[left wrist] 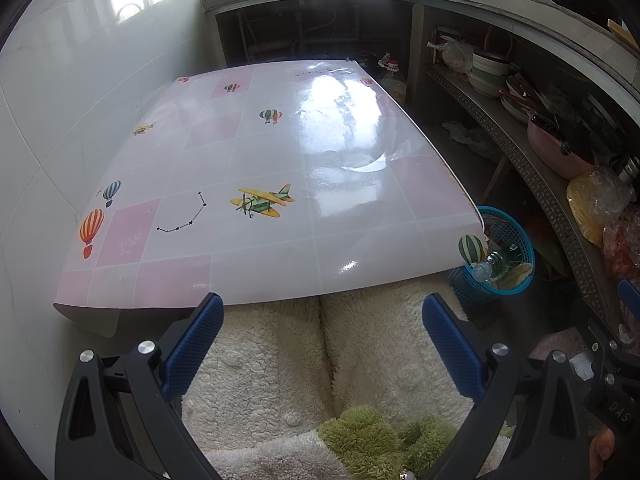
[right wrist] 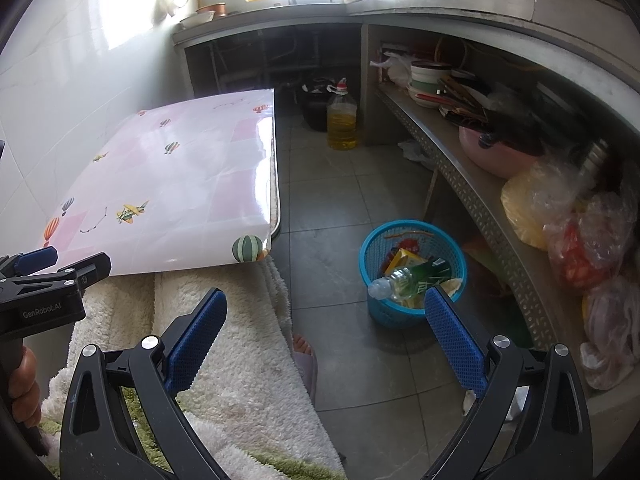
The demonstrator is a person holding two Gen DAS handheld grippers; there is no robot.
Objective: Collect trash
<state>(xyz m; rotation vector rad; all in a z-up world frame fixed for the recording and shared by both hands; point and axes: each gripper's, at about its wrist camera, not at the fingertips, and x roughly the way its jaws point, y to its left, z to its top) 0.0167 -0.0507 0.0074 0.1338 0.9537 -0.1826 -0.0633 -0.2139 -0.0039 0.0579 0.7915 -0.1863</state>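
A blue mesh trash basket (right wrist: 374, 312) stands on the floor to the right of the table; it holds a clear plastic bottle (right wrist: 394, 282), a yellow carton and wrappers. It also shows in the left wrist view (left wrist: 466, 294), partly behind the table corner. My left gripper (left wrist: 322, 306) is open and empty, held over my lap in front of the table's near edge. My right gripper (right wrist: 326, 306) is open and empty, above the floor just left of the basket. The table (left wrist: 280, 152) has a pink and white patterned cover with nothing on it.
A low metal shelf (right wrist: 476, 200) along the right wall holds bowls, a pink pan and plastic bags. A jug of yellow oil (right wrist: 341, 122) stands on the floor at the back. A white fleece blanket (right wrist: 224, 344) covers my lap. A white tiled wall lies left of the table.
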